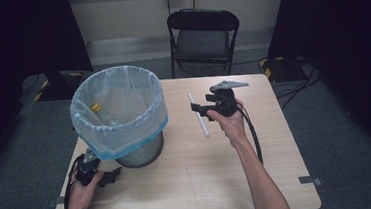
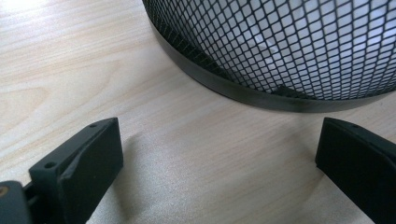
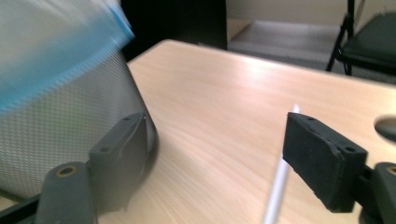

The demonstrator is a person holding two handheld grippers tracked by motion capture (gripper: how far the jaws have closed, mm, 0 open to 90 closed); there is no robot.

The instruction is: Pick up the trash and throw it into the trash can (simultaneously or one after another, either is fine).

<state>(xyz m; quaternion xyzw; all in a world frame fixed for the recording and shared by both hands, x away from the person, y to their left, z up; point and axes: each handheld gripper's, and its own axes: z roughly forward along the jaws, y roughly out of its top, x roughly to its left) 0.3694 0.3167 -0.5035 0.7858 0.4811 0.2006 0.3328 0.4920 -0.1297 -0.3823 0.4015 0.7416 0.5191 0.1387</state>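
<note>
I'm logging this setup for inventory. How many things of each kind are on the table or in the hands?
Mesh waste bin with a blue-edged liner: 1
White straw: 1
Handheld grippers, left gripper and right gripper: 2
Total: 4

My high camera looks down on the whole desk; both gripper cameras sit low, close, sharing the mesh bin.

— Left gripper: black, blocky, with rectangular matte pads showing small screw holes; cable looping at nine o'clock.

— Right gripper: black too, grey three-cornered plate on top, black cable trailing toward five o'clock. Bare forearms, no sleeves.
</note>
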